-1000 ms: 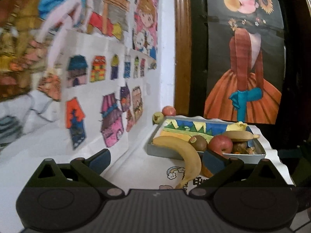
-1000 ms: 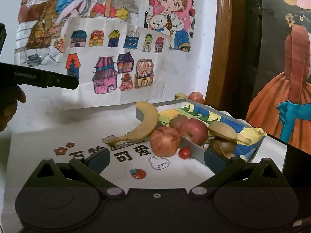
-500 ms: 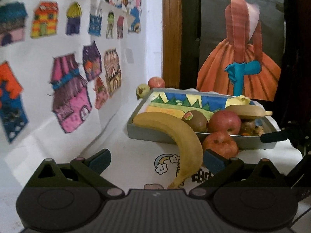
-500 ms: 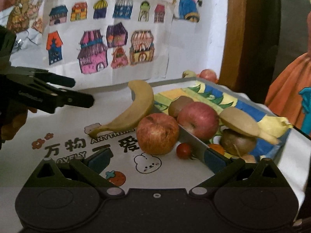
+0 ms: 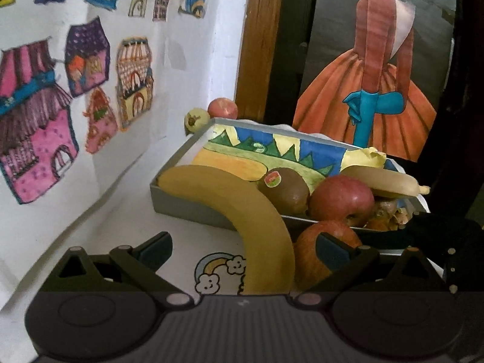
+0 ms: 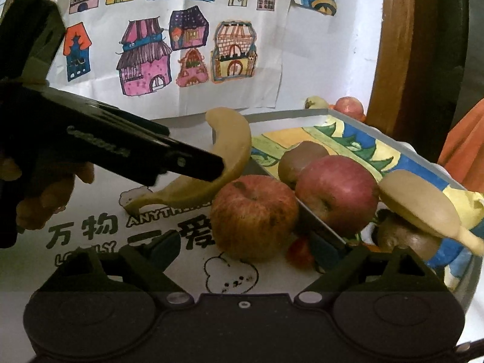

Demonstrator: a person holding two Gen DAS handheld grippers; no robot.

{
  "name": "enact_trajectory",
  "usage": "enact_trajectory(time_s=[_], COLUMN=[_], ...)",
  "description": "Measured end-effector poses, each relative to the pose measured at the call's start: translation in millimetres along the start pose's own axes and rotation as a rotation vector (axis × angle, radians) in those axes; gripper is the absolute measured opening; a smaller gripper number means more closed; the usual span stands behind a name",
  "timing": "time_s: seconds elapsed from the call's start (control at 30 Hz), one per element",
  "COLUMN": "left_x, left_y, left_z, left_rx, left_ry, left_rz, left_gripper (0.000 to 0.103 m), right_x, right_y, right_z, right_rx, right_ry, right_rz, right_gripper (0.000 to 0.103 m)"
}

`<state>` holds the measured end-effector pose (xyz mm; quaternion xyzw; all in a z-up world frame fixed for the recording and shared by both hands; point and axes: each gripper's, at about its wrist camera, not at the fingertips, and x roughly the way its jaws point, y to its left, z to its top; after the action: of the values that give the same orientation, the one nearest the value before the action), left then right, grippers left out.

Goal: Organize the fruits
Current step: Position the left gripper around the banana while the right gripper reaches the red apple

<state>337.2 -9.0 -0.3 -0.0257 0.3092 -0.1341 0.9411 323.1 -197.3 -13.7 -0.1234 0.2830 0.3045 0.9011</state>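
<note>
A yellow banana (image 5: 242,211) leans from the table onto the corner of a grey tray (image 5: 193,208) lined with a coloured drawing. My left gripper (image 5: 242,245) is open, and the banana's lower part lies between its fingers. A red apple (image 6: 254,217) stands on the table against the tray wall, with a cherry tomato (image 6: 299,252) beside it. My right gripper (image 6: 245,249) is open just in front of that apple. Inside the tray lie a kiwi (image 5: 284,190), another apple (image 5: 341,199) and a second banana (image 5: 384,181). In the right wrist view the left gripper (image 6: 211,166) reaches the banana (image 6: 224,163) from the left.
A small yellow-green fruit (image 5: 196,118) and a red fruit (image 5: 222,107) sit behind the tray by the wall. Drawings of houses (image 6: 187,51) hang on the white wall at left. A wooden frame (image 5: 254,39) and a dark poster stand behind. A person's hand (image 6: 42,202) holds the left gripper.
Both grippers have come lower and closer to the fruit. The left one has closed in on the leaning banana, the right one on the apple on the table. Both stay open.
</note>
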Motion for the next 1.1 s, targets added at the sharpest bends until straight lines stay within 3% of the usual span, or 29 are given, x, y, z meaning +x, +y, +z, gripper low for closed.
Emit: enact_trajectory(time_s=[0.13, 0.37, 0.6, 0.87, 1.0, 1.1], left_x=[8.5, 15.9, 12.2, 13.7, 14.5, 13.2], left_y=[0.2, -1.6, -2.5, -2.7, -0.3, -0.8], left_z=[2.8, 8.4, 7.3, 9.5, 8.5, 7.1], left_rx=[-0.031, -0.079, -0.091, -0.106, -0.118, -0.117], left_ry=[0.01, 0.025, 0.024, 0.02, 0.019, 0.022], left_rz=[-0.012, -0.036, -0.039, -0.013, -0.015, -0.025], left_gripper=[0.102, 0.093, 0.085, 0.079, 0.079, 0.077], right_x=[4.1, 10.8, 4.5, 14.1, 14.5, 11.6], right_y=[0.0, 7.5, 5.1, 8.6, 10.0, 9.7], right_z=[2.7, 4.7, 1.5, 2.3, 0.7, -1.7], right_rx=[-0.015, -0.087, -0.108, -0.164, -0.17, -0.169], right_ry=[-0.009, -0.005, -0.011, 0.006, -0.006, -0.007], right_rz=[0.011, 0.001, -0.014, -0.025, -0.05, -0.042], right_gripper=[0.091, 0.09, 0.078, 0.077, 0.068, 0.068])
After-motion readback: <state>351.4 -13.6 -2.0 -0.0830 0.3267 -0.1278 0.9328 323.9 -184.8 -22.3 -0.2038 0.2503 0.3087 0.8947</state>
